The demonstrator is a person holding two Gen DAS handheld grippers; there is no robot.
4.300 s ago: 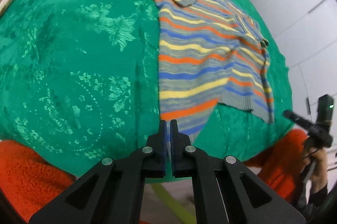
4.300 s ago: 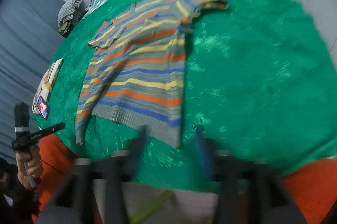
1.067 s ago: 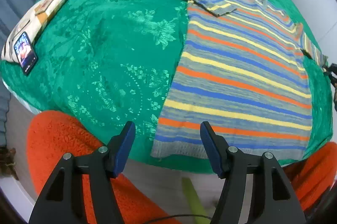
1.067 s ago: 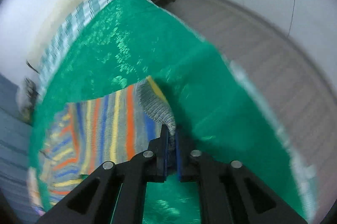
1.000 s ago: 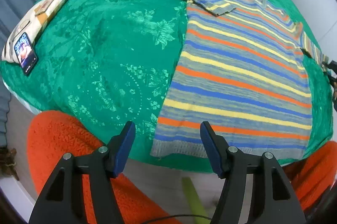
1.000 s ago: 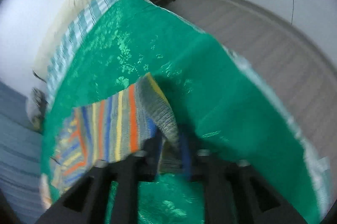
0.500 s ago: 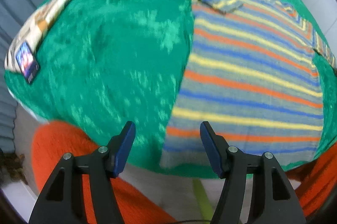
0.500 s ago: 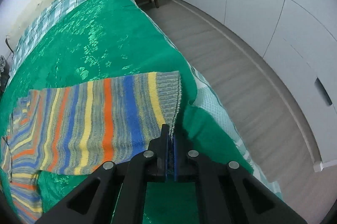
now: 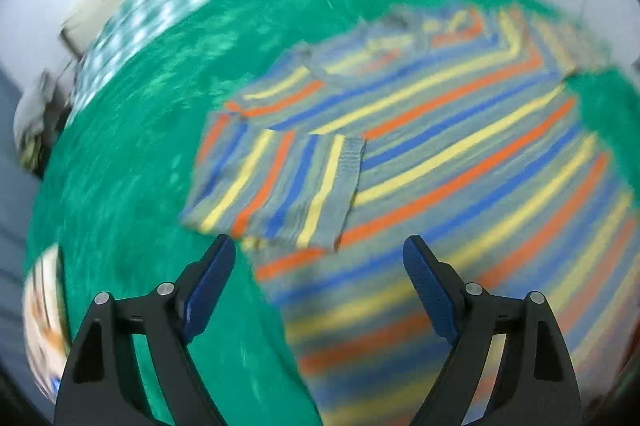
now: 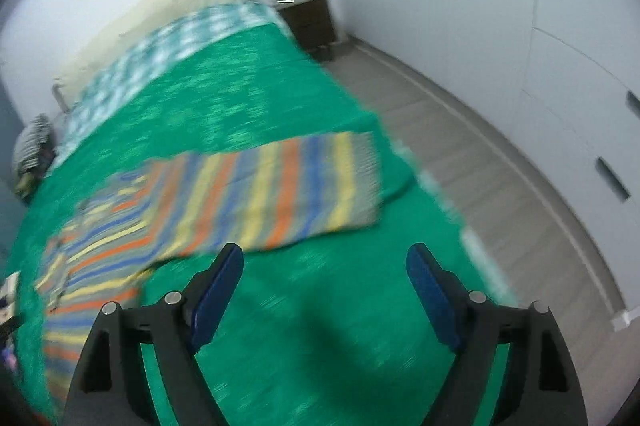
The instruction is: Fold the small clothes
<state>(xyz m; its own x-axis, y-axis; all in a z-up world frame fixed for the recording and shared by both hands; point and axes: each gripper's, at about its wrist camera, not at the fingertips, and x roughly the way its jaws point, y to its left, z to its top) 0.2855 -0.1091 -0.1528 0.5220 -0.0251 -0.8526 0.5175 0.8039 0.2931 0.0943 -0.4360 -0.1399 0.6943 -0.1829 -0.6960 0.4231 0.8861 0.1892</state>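
Striped sweater (image 9: 460, 154) flat on green bedspread (image 9: 132, 154), left sleeve (image 9: 276, 186) folded across chest. Right sleeve (image 10: 280, 194), pinched a moment ago, now dropped, stretched toward bed edge. Right tool (image 10: 324, 274) jaws opening, empty. Left tool (image 9: 318, 266) swung over folded sleeve, jaws opening, nothing between.

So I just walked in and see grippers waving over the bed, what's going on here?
A person holding a gripper in each hand is folding a striped knit sweater laid flat on a green patterned bedspread. One sleeve is folded in over the body; the other sleeve lies stretched out toward the bed's edge. Neither gripper holds anything: the left gripper and the right gripper both have their jaws opening with nothing between them, hovering near the sweater.
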